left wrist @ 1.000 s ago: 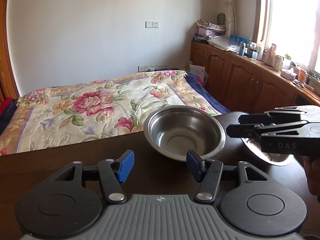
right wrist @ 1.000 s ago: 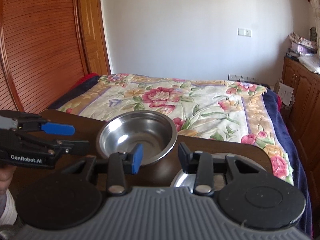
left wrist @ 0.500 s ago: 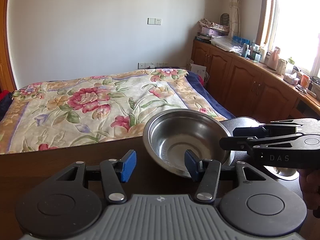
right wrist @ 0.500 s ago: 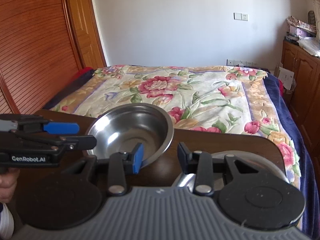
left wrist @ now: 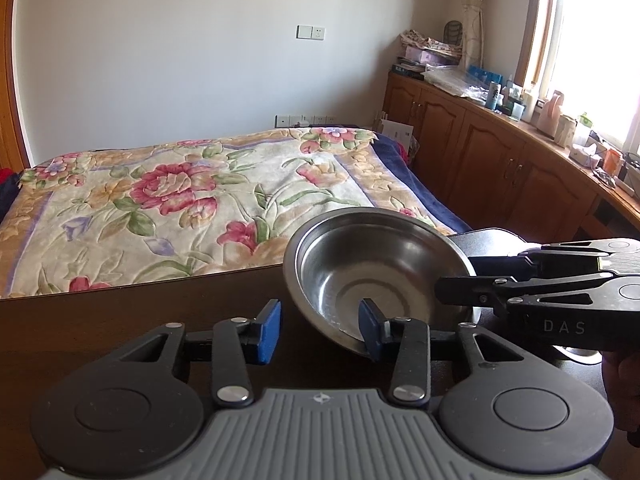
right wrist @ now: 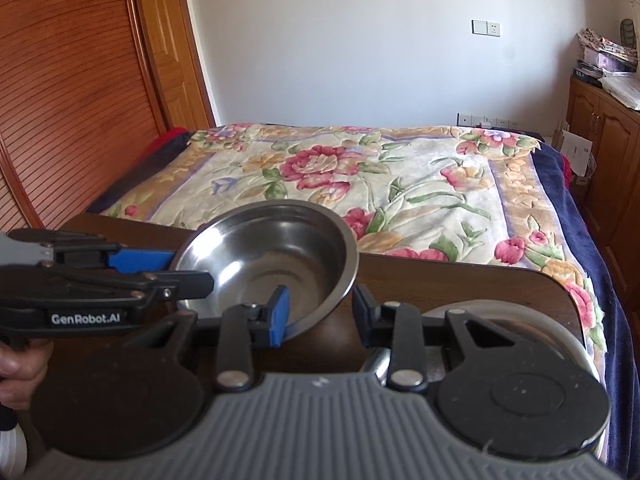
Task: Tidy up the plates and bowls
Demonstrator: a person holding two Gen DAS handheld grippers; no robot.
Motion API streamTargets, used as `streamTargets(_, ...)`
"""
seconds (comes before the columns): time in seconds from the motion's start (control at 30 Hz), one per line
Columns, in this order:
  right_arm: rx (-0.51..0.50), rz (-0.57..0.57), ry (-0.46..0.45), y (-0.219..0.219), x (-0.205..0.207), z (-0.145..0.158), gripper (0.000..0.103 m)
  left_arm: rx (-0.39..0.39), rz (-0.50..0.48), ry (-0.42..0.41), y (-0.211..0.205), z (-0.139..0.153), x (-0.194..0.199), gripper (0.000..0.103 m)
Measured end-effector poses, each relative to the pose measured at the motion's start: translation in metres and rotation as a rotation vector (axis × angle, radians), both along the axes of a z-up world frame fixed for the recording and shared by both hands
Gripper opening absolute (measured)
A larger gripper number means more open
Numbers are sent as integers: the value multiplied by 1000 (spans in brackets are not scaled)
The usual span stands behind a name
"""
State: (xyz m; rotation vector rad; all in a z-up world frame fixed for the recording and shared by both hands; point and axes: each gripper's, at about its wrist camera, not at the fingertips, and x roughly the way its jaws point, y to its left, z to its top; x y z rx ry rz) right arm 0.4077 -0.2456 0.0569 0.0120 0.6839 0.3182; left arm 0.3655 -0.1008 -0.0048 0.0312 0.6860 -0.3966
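two fisheye wrist views of one moment at a dark wooden table (left wrist: 120, 320) set before a bed with a floral bedspread (left wrist: 192, 200). two hand-held grippers appeared, each with two blue-padded fingers. one stainless steel bowl (left wrist: 376, 280) was in clear view, tilted with its opening turned toward the cameras. a second metal dish (right wrist: 560, 332) lay on the table at the right, beneath the right gripper's body and largely hidden by it; whether it was a plate or a bowl could not be told.

left wrist view: the left gripper (left wrist: 320, 326) stood with its jaws spread apart and gripped nothing. its right-hand finger overlapped the bowl's near rim; contact could not be confirmed. the right gripper (left wrist: 452, 294) entered from the right, its dark fingers reaching the bowl's right rim. its marking read "das".

right wrist view: the right gripper (right wrist: 320, 312) showed a wide gap between its two fingers, released. its left-hand pad lay against the bowl's (right wrist: 272, 264) lower rim, and the other finger stood apart from it. the left gripper (right wrist: 188, 268) came in from the left, one blue finger behind the rim and one dark finger in front of it. part of one hand (right wrist: 20, 368) held its handle.

background: one slatted wooden door (right wrist: 68, 92), one run of wooden cabinets (left wrist: 480, 160) under a window, and one wall switch plate (left wrist: 311, 32).
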Motion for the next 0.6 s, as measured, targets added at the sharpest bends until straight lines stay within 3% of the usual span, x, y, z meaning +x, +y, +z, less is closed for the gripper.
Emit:
streamTargets(0.13, 13, -1, 12, 0, 1, -2, 30, 0, 2, 4, 1, -1, 0, 31)
streamTargets(0.3, 21, -8, 4, 0, -4, -1, 25, 1, 9, 4, 3, 1, -2, 26)
streamTargets(0.6, 27, -7, -52, 1, -25, 7, 24, 10, 0, -16, 10, 13, -19, 26)
